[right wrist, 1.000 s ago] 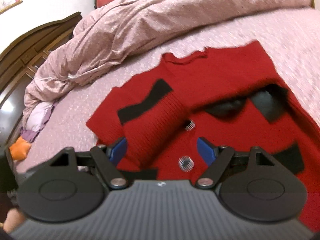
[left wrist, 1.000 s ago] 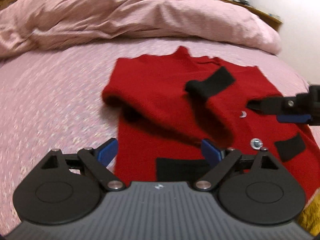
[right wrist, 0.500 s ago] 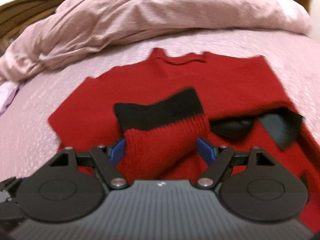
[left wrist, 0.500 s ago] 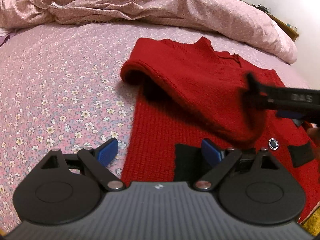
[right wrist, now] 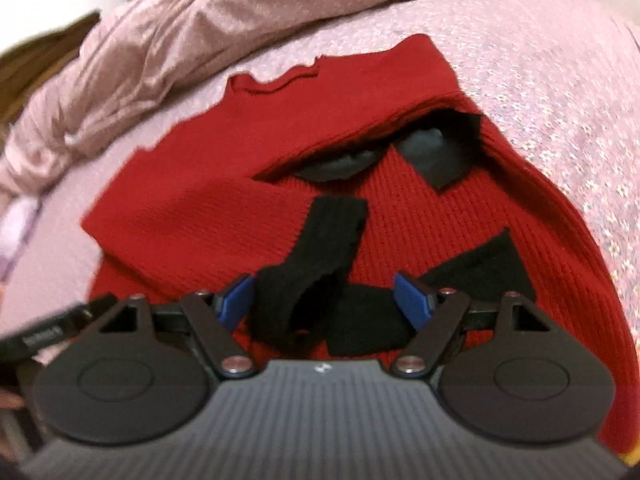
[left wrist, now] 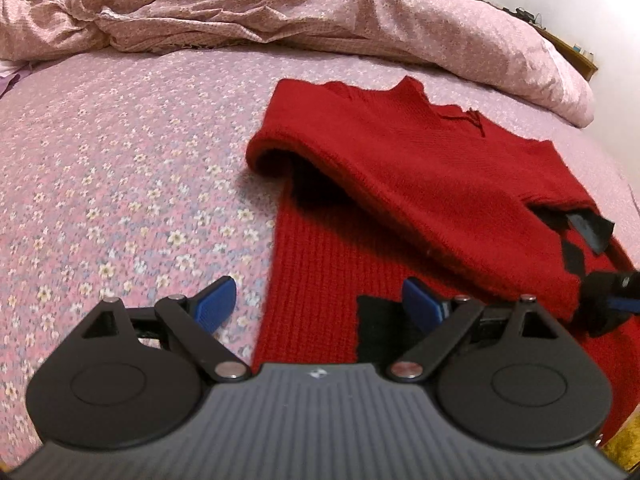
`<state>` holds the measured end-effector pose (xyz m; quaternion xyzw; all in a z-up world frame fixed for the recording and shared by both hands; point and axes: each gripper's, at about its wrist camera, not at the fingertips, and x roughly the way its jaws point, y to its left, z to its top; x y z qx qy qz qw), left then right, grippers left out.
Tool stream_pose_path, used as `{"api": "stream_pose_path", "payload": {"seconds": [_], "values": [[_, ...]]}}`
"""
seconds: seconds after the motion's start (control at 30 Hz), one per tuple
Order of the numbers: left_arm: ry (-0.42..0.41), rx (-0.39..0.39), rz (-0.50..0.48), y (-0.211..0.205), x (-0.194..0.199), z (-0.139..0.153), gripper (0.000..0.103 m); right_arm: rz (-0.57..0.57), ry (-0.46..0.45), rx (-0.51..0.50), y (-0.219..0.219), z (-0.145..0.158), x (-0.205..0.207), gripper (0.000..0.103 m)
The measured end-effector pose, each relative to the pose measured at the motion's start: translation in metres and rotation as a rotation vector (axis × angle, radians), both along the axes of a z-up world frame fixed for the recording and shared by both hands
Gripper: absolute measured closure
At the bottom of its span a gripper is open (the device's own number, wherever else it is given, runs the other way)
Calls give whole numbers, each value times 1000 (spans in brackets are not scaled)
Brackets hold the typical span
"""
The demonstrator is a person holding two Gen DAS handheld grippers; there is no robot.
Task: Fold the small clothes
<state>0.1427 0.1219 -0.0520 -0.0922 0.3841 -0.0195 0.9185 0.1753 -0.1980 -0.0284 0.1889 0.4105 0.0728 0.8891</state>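
A small red knit sweater (left wrist: 420, 168) with black patches lies face up on a floral bedsheet (left wrist: 120, 160). One sleeve (left wrist: 400, 216) is folded slantwise across its chest. In the right wrist view the sleeve's black cuff (right wrist: 328, 240) sits bunched between the jaws of my right gripper (right wrist: 326, 300), against the left pad only. That gripper stands open low over the sweater's (right wrist: 440, 220) front. Its tip shows at the right edge of the left wrist view as my right gripper (left wrist: 612, 304). My left gripper (left wrist: 320, 304) hangs open over the hem's left corner, holding nothing.
A crumpled pink duvet (left wrist: 320, 12) is heaped along the far side of the bed. Bare sheet stretches left of the sweater. Dark wooden furniture (right wrist: 24, 76) stands at the far left. Something yellow (left wrist: 624, 444) peeks in at the lower right corner.
The right gripper has come down across the sweater toward the hem. The sleeve's black cuff moved with it from the chest to the lower front. The left gripper stayed about where it was.
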Motion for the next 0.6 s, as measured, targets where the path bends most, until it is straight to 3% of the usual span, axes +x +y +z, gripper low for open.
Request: {"api": "stream_pose_path", "payload": {"seconds": [0.1, 0.27, 0.47, 0.6], "values": [[-24, -11, -1, 2, 11, 13, 10, -38, -18, 102, -8, 2, 13, 25], [-82, 24, -54, 1, 50, 50, 10, -47, 5, 153, -2, -15, 33, 24], [-78, 95, -126, -13, 119, 74, 11, -26, -50, 79, 10, -20, 27, 41], [-2, 104, -142, -25, 168, 67, 15, -21, -74, 81, 9, -20, 29, 46]]}}
